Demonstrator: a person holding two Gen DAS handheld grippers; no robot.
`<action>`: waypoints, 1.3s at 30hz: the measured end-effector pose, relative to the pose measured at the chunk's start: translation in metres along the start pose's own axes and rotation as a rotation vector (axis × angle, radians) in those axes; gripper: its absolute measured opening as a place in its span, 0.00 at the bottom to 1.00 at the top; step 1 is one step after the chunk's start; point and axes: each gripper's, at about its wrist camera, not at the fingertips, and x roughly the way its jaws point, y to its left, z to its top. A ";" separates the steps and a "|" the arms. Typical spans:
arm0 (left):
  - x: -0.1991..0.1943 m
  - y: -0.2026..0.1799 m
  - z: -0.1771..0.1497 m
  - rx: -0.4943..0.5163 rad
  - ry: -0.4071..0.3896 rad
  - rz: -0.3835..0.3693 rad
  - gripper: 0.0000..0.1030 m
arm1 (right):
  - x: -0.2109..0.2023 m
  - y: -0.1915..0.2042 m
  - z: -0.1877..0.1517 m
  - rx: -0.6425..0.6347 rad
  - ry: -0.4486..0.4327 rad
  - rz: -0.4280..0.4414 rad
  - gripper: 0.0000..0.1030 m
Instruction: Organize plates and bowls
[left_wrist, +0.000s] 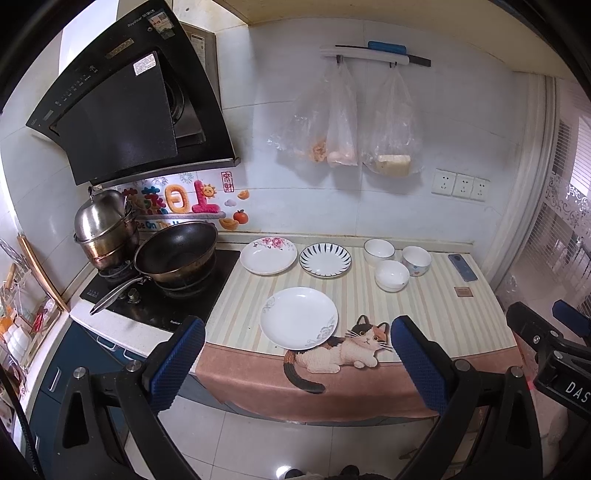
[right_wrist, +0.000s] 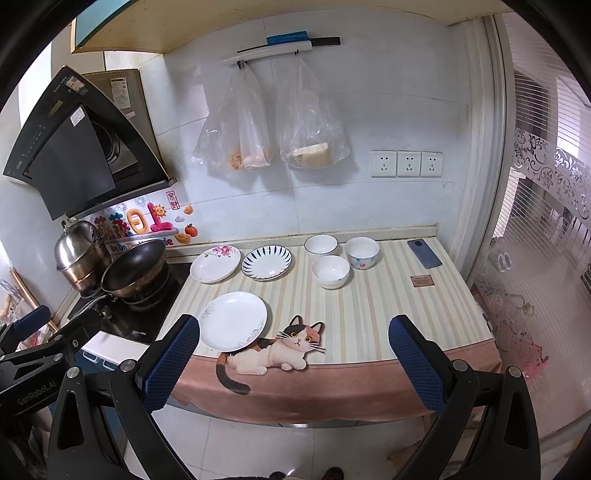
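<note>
Standing empty, three bowls (right_wrist: 330, 270), three bare plates (right_wrist: 233, 320)

black-framed left tongs (left_wrist: 297, 354) and right tongs (right_wrist: 293, 354), blue dimpled pads, silver screws, white lettering on the bodies.

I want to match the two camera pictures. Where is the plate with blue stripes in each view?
Left wrist view: the striped plate is right of centre, at the back of the counter.
Right wrist view: the striped plate is left of centre, at the back.
Shared landmark: the flowered plate, just to its left.
</note>
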 end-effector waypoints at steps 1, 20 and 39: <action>0.000 -0.001 0.000 0.000 -0.001 0.001 1.00 | 0.000 0.001 0.000 -0.001 0.000 0.000 1.00; 0.000 -0.002 0.002 0.000 -0.002 0.000 1.00 | 0.001 0.004 0.004 -0.046 -0.048 -0.021 1.00; 0.011 0.003 0.010 0.003 0.009 -0.019 1.00 | 0.008 0.004 -0.002 -0.045 -0.018 -0.042 1.00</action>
